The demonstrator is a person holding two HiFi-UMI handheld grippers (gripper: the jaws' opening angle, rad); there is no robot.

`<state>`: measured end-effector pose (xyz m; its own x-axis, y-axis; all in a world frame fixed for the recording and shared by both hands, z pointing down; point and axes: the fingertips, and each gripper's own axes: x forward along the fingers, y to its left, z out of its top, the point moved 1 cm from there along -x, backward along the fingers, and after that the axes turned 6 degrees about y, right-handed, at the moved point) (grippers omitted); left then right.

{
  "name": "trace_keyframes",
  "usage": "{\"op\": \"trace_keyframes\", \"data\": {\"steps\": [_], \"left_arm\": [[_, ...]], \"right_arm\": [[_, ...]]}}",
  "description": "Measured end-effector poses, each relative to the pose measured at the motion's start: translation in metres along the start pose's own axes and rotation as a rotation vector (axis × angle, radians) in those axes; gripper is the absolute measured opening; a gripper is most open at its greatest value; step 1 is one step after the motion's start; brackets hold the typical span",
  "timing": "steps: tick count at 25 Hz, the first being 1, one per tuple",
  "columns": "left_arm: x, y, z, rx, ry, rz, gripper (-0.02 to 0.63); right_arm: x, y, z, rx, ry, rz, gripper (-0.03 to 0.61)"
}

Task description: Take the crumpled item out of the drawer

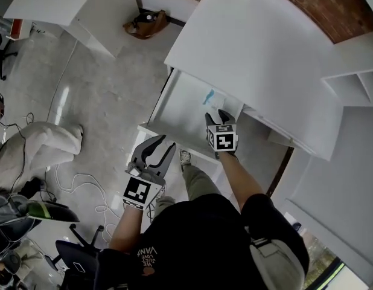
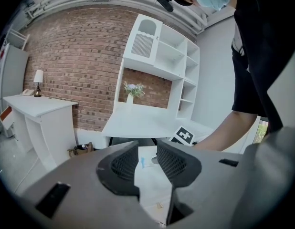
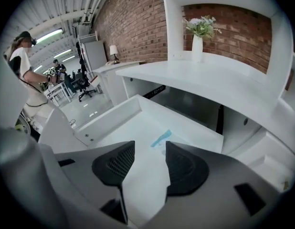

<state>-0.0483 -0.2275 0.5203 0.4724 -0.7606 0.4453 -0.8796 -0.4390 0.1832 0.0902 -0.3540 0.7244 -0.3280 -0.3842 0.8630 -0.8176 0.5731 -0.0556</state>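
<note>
The white drawer (image 1: 164, 99) stands pulled out from under the desk. A small, crumpled light-blue item (image 1: 209, 95) lies on its floor near the back. My right gripper (image 1: 218, 116) hangs over the drawer just short of the item, open, with nothing between its jaws. In the right gripper view the blue item (image 3: 161, 138) shows just beyond the right gripper (image 3: 150, 149), with the drawer wall (image 3: 114, 116) at left. My left gripper (image 1: 165, 144) is open and empty by the drawer's front edge. From the left gripper (image 2: 147, 151) I see the item (image 2: 142, 162) between its jaws' tips, far off.
The white desk top (image 1: 259, 53) overhangs the drawer's back. On the floor lie a brown bag (image 1: 145, 24), a white cloth heap (image 1: 47, 141) and cables. An office chair (image 1: 78, 252) stands at lower left. The person's shoe (image 1: 184, 157) is below the drawer front.
</note>
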Motion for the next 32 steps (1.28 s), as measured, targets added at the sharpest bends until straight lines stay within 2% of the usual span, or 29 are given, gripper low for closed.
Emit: {"op": "trace_keyframes", "data": {"steps": [7, 13, 24, 25, 28, 32], "left_arm": [[0.004, 0.013, -0.008, -0.039, 0.008, 0.028, 0.101], [0.008, 0.016, -0.011, -0.051, 0.009, 0.033, 0.101], [0.016, 0.020, -0.015, -0.051, 0.037, 0.036, 0.101], [0.016, 0.020, -0.016, -0.052, 0.037, 0.036, 0.101], [0.016, 0.021, -0.019, -0.060, 0.041, 0.037, 0.101], [0.016, 0.023, -0.021, -0.066, 0.046, 0.039, 0.101]], "right_arm": [[0.042, -0.024, -0.006, -0.058, 0.129, -0.142, 0.195], [0.067, -0.033, -0.017, -0.079, 0.259, -0.173, 0.195], [0.100, -0.053, -0.035, -0.172, 0.401, -0.243, 0.193], [0.102, -0.053, -0.034, -0.180, 0.402, -0.248, 0.179], [0.105, -0.052, -0.031, -0.180, 0.396, -0.248, 0.083], [0.102, -0.047, -0.024, -0.200, 0.369, -0.232, 0.029]]}}
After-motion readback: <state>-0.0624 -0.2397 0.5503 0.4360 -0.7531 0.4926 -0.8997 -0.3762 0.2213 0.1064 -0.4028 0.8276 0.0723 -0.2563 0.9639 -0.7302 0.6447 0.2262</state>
